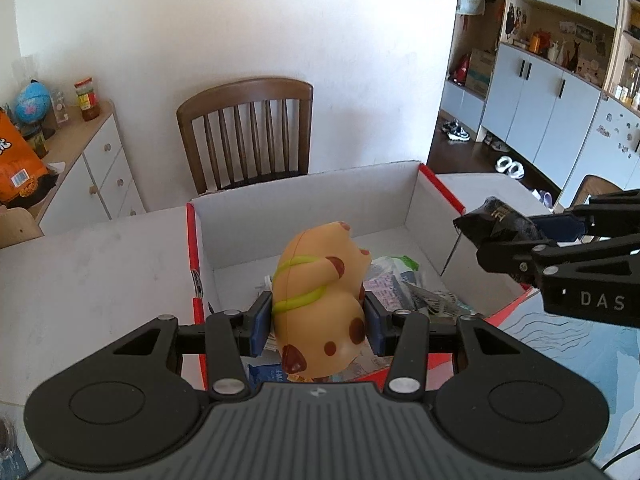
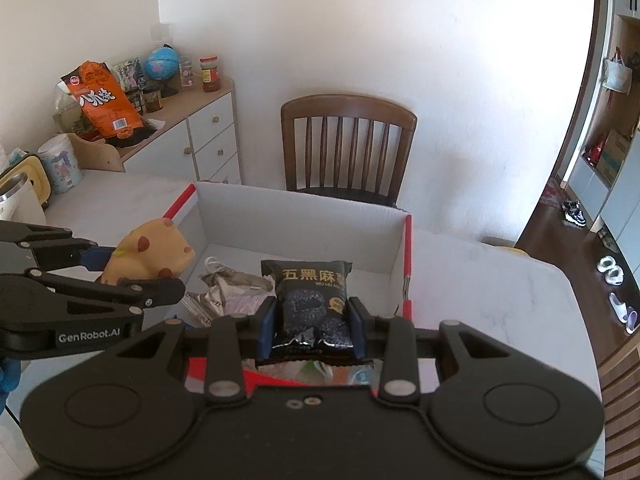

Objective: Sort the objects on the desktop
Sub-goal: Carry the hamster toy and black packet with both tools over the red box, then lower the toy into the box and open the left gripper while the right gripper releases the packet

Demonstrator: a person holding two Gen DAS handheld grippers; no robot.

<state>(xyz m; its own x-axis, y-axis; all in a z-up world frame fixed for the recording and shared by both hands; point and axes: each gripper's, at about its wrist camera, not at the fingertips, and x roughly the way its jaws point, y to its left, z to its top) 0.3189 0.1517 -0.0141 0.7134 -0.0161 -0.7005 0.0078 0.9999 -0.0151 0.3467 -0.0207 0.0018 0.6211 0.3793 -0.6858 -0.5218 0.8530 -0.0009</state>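
Left wrist view: white cardboard box with red edges (image 1: pixel 430 196) on pale tabletop (image 1: pixel 92 264). Left gripper (image 1: pixel 318 322) jaws clamp yellow spotted rubber toy (image 1: pixel 320 292) above box. Right gripper (image 2: pixel 312 326) jaws clamp black snack packet (image 2: pixel 310 300) above box.

Wooden chair (image 1: pixel 246 132) against white wall (image 1: pixel 240 20); sunlit, seemingly.
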